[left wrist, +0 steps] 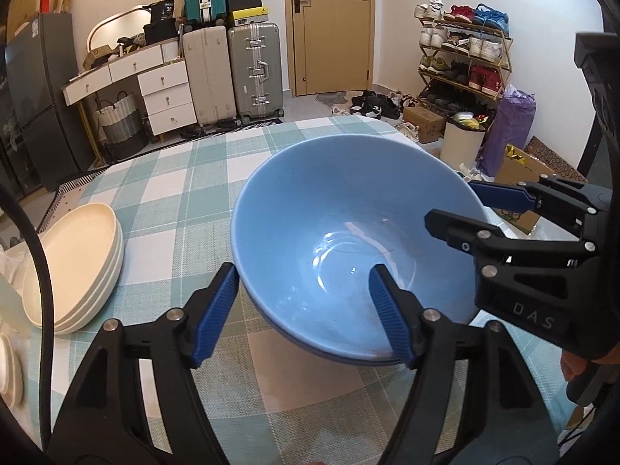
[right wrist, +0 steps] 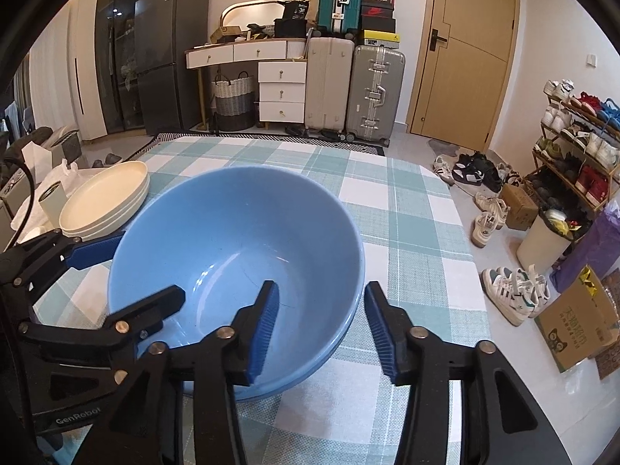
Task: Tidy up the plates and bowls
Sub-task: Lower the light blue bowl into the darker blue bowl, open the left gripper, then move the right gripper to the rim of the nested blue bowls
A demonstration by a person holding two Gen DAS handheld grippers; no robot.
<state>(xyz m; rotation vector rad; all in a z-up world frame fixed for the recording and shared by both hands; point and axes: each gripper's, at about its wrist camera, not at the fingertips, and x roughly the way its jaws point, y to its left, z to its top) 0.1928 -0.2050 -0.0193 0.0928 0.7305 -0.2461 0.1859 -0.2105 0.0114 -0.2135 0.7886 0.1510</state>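
Straddling the near rim of the bowl (left wrist: 348, 240), the left tool (left wrist: 302, 310) stands wide open, one finger inside, one outside, gripping nothing; probably poised to pinch. Left of the bowl sit three stacked plates (left wrist: 73, 267).

From the right wrist, the right tool (right wrist: 321, 329) likewise straddles the bowl's rim, open. Two nested bowls seem to rest on the worktop (right wrist: 407, 232).

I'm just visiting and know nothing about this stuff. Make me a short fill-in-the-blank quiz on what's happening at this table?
1. The bowl that both tools straddle is colored ____.
2. The left tool and right tool each have one finger inside the bowl and one ____ it.
3. The cream plates sit in a ____.
4. The tablecloth has a ____ pattern.

Missing words: blue; outside; stack; checked
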